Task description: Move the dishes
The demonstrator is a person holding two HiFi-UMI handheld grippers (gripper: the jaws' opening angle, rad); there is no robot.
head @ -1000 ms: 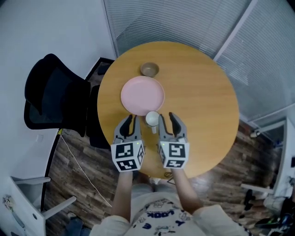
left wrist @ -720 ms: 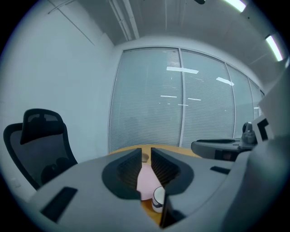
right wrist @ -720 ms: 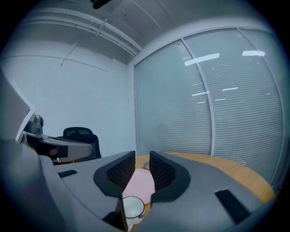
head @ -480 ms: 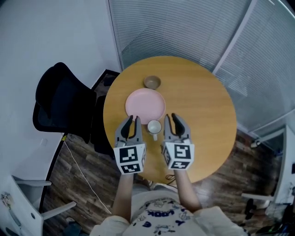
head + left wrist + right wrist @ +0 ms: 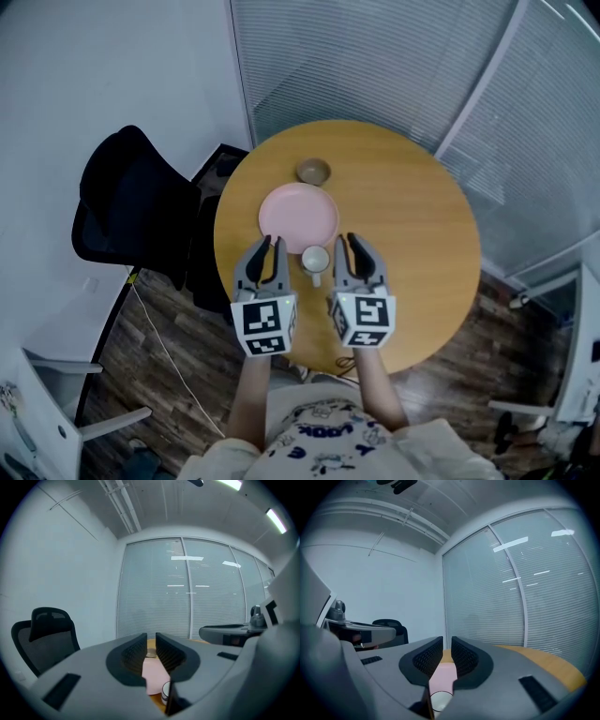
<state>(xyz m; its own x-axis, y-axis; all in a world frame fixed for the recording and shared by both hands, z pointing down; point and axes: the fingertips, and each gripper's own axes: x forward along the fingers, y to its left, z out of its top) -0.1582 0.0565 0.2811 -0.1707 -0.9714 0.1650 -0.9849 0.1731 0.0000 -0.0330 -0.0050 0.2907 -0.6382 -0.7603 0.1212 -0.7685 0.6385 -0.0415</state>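
**Office chair** [image 5: 131,206]: black, left of the worktop, clear of the dishes.

**Left gripper** [image 5: 267,251]: held over the near worktop edge. Its jaws are a narrow slot apart with nothing between them.

**Pink plate** [image 5: 298,213]: lies flat, left of the worktop's centre. It looks stiff, smooth, shallow and likely slippery. The near rim is the best place to pinch it.

**Brown bowl** [image 5: 313,172]: small and upright, just beyond the plate's far rim. It is probably light, and is best gripped across its wall.

**White cup** [image 5: 314,260]: upright, just beside the plate's near rim, between the two grippers. It is probably light and easily tipped, so grip across the rim.

**Right gripper** [image 5: 349,246]: level with the left one. Its jaws are likewise barely parted and empty.

**Worktop** [image 5: 412,225]: round and wooden.
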